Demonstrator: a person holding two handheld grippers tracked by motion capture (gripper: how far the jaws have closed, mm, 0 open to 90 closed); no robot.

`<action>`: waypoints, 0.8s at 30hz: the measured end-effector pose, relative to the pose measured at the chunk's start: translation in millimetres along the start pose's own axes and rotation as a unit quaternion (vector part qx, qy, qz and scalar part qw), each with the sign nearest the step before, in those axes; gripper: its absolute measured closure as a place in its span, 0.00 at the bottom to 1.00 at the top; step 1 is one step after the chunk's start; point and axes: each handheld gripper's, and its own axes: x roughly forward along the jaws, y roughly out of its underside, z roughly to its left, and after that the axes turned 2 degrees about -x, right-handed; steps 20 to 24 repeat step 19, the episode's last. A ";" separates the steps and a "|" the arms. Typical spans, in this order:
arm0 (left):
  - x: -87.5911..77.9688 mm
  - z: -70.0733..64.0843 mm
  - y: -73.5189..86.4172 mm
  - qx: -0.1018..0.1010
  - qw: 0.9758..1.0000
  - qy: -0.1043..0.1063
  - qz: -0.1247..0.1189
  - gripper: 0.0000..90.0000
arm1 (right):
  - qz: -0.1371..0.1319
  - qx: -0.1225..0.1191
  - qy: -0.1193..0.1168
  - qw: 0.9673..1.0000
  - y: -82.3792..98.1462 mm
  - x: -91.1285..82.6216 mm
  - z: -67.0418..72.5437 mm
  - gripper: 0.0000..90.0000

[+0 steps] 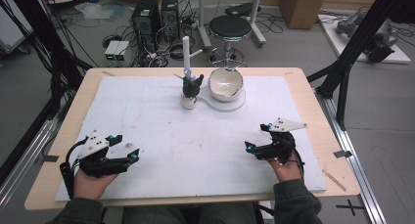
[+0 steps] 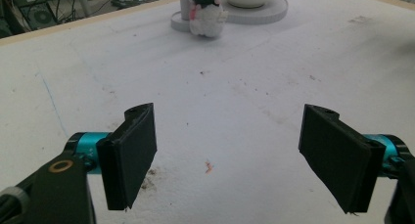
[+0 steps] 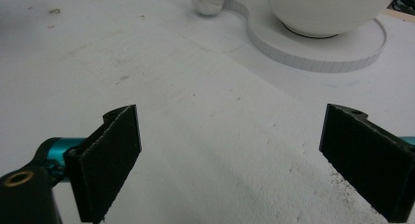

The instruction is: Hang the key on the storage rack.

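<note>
The bowl (image 1: 225, 84) sits on its white stand (image 1: 236, 105) at the counter's (image 1: 313, 106) far edge, just beside a small dark figure (image 1: 191, 87). Your left tongs (image 1: 128, 154) and right tongs (image 1: 255, 137) hover near you, both spread wide, holding nothing. Nothing's underway; everything's untouched and all left to do.

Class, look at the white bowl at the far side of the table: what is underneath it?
The white bowl sits on a flat round white base lying on the white board. The base's middle, under the bowl's foot, is covered.
</note>
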 end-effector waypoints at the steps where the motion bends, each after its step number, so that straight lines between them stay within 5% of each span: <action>1: -0.3 0.4 0.8 0.000 1.000 0.000 0.002 0.25 | 0.001 0.000 -0.001 1.000 0.1 0.2 0.1 0.08; 24: -1.7 0.2 8.7 0.005 1.000 -0.005 -0.007 0.24 | 0.016 -0.001 -0.005 1.000 3.3 5.6 0.2 0.08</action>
